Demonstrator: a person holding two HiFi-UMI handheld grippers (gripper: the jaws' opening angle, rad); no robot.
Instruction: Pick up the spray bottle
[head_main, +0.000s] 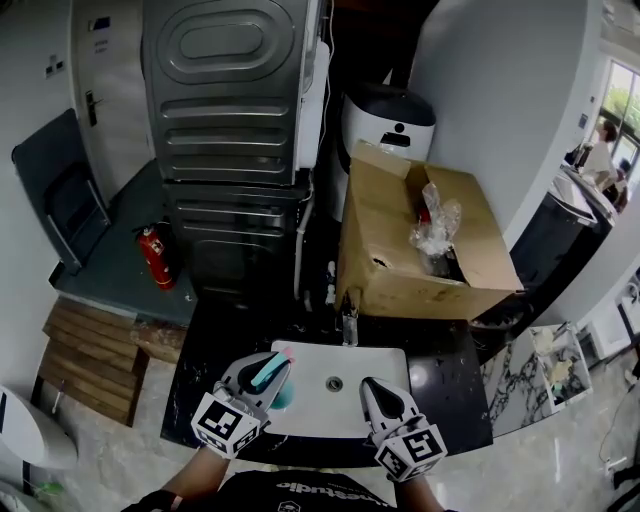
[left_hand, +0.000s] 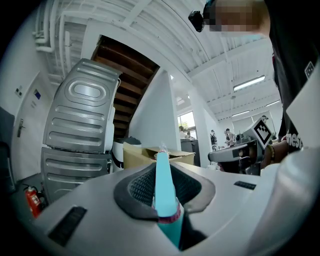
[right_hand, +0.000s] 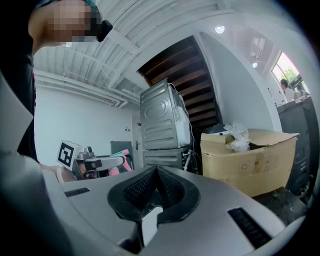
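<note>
While the left gripper (head_main: 268, 376) is clamping the spray bottle (left_hand: 164, 189), the pick-up is looking done. The right gripper (right_hand: 156, 176) is idling — fingers together, empty.

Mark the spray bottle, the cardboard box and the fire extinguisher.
spray bottle (left_hand: 163, 185), left gripper view, teal body.
cardboard box (head_main: 385, 240), head view, brown outer wall.
fire extinguisher (head_main: 157, 260), head view, red cylinder.

No words can be read clearly. The cardboard box (right_hand: 250, 160) beyond the right hand-held gripper (right_hand: 156, 175) bears faint printed packing symbols. White lettering on the person's black shirt (head_main: 300, 490) is illegible.
</note>
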